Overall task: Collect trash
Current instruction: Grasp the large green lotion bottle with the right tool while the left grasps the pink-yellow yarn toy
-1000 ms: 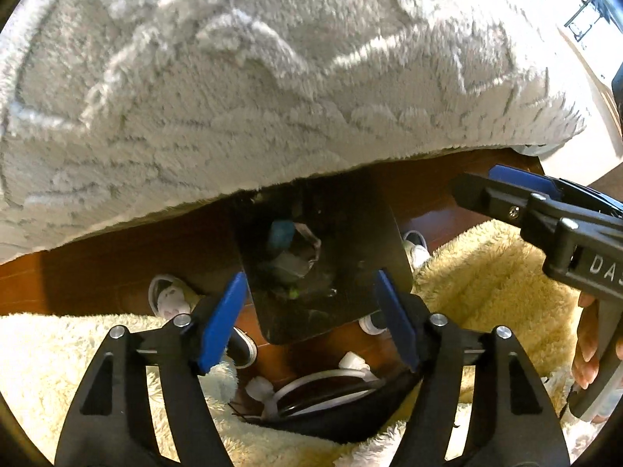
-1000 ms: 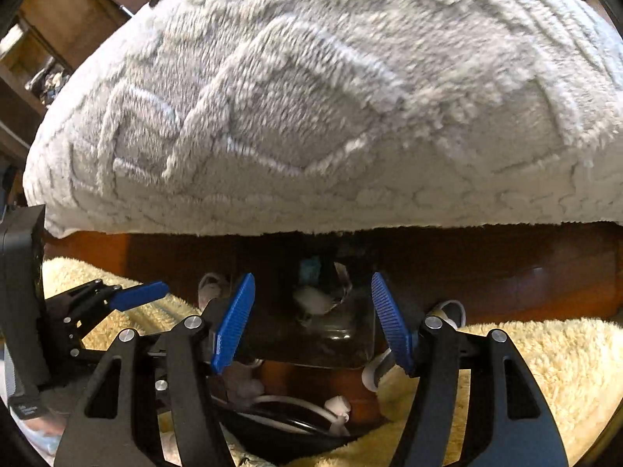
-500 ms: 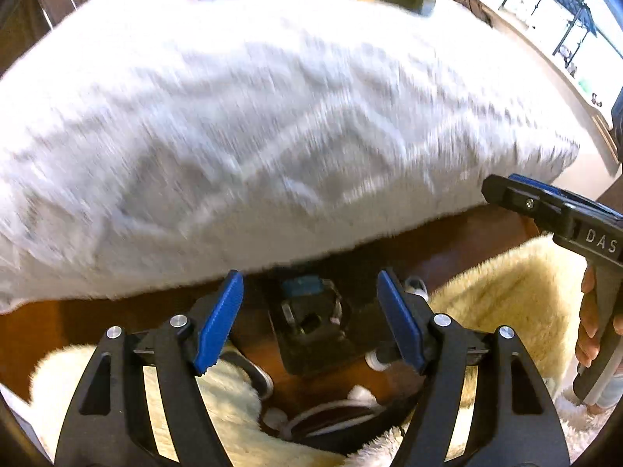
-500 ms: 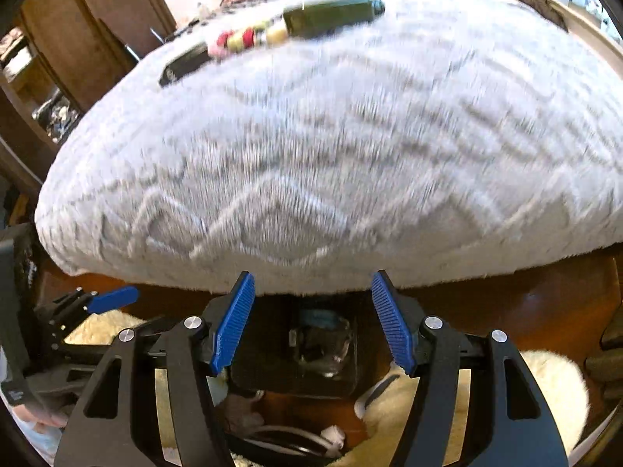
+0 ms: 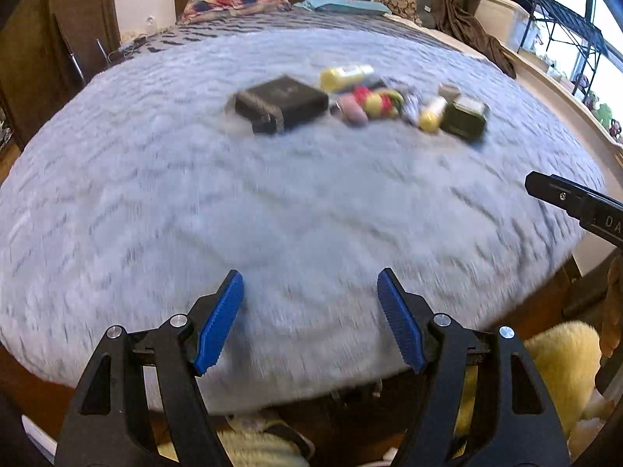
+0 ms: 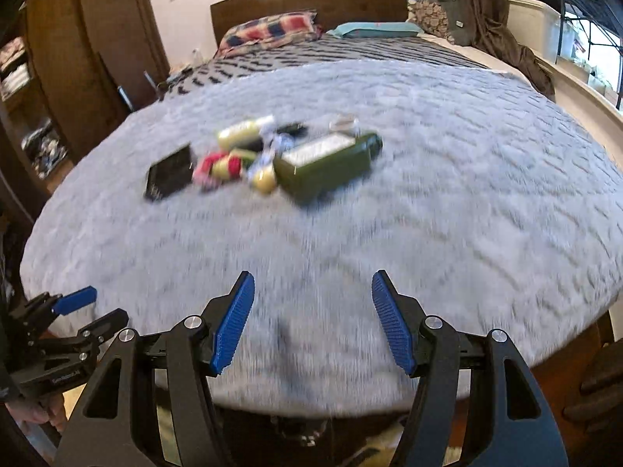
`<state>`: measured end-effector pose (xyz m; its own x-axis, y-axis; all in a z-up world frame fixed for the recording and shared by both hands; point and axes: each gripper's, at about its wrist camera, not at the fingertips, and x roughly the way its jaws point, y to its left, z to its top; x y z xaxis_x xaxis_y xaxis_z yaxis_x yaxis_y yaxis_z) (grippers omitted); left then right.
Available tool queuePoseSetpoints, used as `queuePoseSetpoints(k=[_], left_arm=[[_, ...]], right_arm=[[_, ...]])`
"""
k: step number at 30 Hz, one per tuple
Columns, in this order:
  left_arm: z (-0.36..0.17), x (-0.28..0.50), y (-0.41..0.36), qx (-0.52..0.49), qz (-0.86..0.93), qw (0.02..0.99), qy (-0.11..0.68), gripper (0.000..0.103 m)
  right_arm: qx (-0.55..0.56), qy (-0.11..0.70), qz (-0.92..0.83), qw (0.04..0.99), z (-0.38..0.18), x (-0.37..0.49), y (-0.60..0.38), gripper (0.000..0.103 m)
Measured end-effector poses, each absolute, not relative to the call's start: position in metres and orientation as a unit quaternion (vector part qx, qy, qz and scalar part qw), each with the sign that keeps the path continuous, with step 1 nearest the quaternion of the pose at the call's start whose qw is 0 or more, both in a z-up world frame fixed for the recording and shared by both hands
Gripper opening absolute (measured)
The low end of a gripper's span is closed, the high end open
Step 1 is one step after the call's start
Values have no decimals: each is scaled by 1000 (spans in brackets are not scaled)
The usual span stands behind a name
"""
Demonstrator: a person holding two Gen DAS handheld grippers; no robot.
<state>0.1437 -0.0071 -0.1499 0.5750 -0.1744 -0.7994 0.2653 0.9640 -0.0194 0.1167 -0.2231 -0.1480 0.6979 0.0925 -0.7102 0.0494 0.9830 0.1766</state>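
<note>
Dark green and boxy, the bottle (image 6: 327, 165) is lying on its side in the middle of the grey fleece blanket (image 6: 428, 214), its long axis running from near-left to far-right in the right wrist view, with the narrow neck pointing far-right. It is sitting at the right end of a tight cluster of litter: a yellow tube (image 6: 243, 132) behind it, red and yellow wrappers (image 6: 222, 167) just to its left, and a flat black box (image 6: 169, 177) at the left end. All of it is lying well ahead of both tools, far up the bed. The right gripper (image 6: 311, 319) is hovering over the near edge of the blanket with its blue pads spread wide and nothing between them, and the cluster is sitting slightly left of its centreline. The left gripper (image 5: 309, 321) is likewise gaping and empty, with the black box (image 5: 282, 103) nearly straight ahead. I judge the right one better placed for the bottle, though motion blur is hiding finer detail.
</note>
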Motion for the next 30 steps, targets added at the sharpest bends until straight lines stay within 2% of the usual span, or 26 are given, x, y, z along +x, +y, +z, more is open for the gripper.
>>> queuePoseSetpoints(k=[16,30], left_arm=[[-124,221,-23,65,-98,905,408,67],[-131,245,-45,57,-122,901,412,66]], right_arm=[[154,379,-69,910,-144,216,-228,65],[116,398,-104,904,-151,224,-233,65]])
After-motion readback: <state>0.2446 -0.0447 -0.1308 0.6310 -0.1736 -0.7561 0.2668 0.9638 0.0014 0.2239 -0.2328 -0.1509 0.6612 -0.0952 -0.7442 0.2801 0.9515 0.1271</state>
